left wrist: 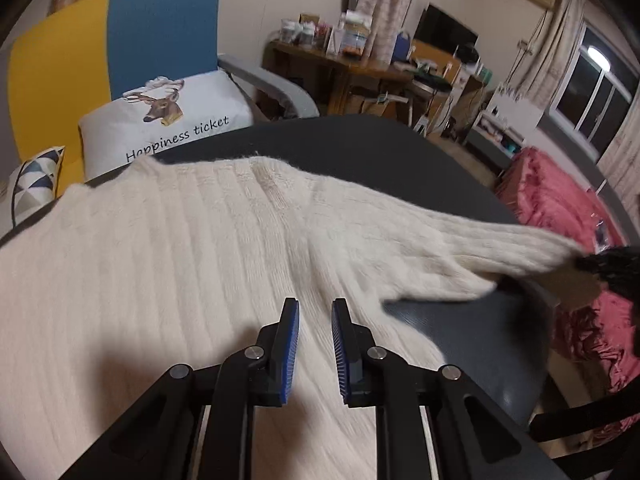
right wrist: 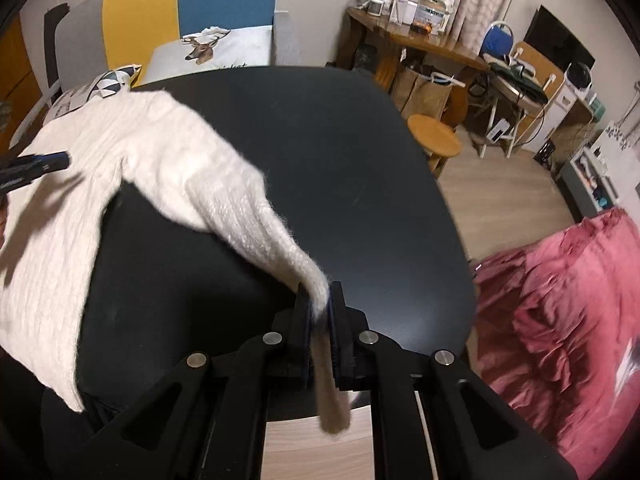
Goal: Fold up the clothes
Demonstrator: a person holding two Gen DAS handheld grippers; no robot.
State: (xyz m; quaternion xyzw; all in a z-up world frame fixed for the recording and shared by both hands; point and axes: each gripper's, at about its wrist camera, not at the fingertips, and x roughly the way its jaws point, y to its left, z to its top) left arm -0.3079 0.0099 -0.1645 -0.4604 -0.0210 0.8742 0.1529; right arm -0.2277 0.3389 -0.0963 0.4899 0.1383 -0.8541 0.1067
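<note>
A cream ribbed sweater (left wrist: 192, 248) lies spread over the left half of a dark round table (right wrist: 320, 168), its body flat on the tabletop and one sleeve (right wrist: 256, 216) stretched out toward five o'clock in the right wrist view. The right gripper (right wrist: 319, 304) has its jaws clamped tight on that sleeve near the cuff, the knit pinched between the pads, with the cuff end hanging down behind the fingers past the table's near edge. In the left wrist view the same sleeve runs off toward three o'clock, where it meets a blurred dark shape at the frame's edge. The left gripper (left wrist: 315, 312) hovers over the sweater's body with a narrow gap between its blue pads (left wrist: 291, 344); nothing sits between them and they grip nothing. Its tip also shows at nine o'clock in the right wrist view, above the sweater. Beyond the table, at eleven o'clock, a white cushion (left wrist: 172, 120) printed with a deer leans against a yellow and blue chair back. A rumpled pink cloth (right wrist: 568, 320) lies at four o'clock, beside the table.
</note>
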